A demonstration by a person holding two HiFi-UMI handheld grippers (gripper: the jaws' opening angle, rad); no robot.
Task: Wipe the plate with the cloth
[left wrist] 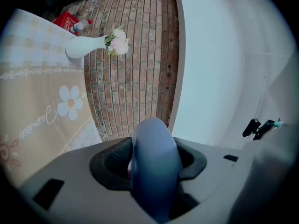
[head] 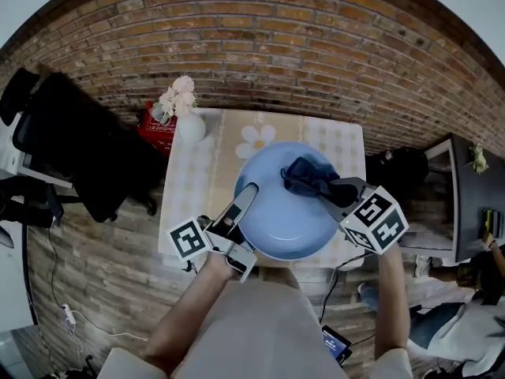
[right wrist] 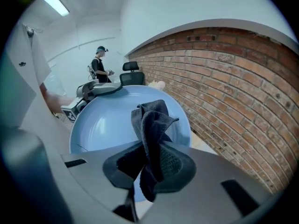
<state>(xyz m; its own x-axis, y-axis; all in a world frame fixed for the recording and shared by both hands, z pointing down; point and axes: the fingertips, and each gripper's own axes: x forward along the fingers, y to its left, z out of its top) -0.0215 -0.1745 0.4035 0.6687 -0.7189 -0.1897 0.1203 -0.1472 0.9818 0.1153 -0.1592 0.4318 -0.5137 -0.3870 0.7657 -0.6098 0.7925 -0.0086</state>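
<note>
Head view: your table (head: 186, 181), under a checked, flower-printed cover, stands against a brick wall (head: 316, 46) on plank flooring; a white vase (head: 191, 125) occupies its far left corner; the blue plate (head: 280, 215) is above the tabletop.

Left gripper view: your left gripper (left wrist: 154, 164) is clamped on the plate's rim.

Right gripper view: your right gripper (right wrist: 152, 164) pinches the dark cloth (right wrist: 152, 122); the cloth stands bunched before the plate's inner face.

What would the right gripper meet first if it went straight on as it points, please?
Probably the round light-blue plate, with the dark grey cloth clamped in the right gripper touching first; depth is unclear.
</note>
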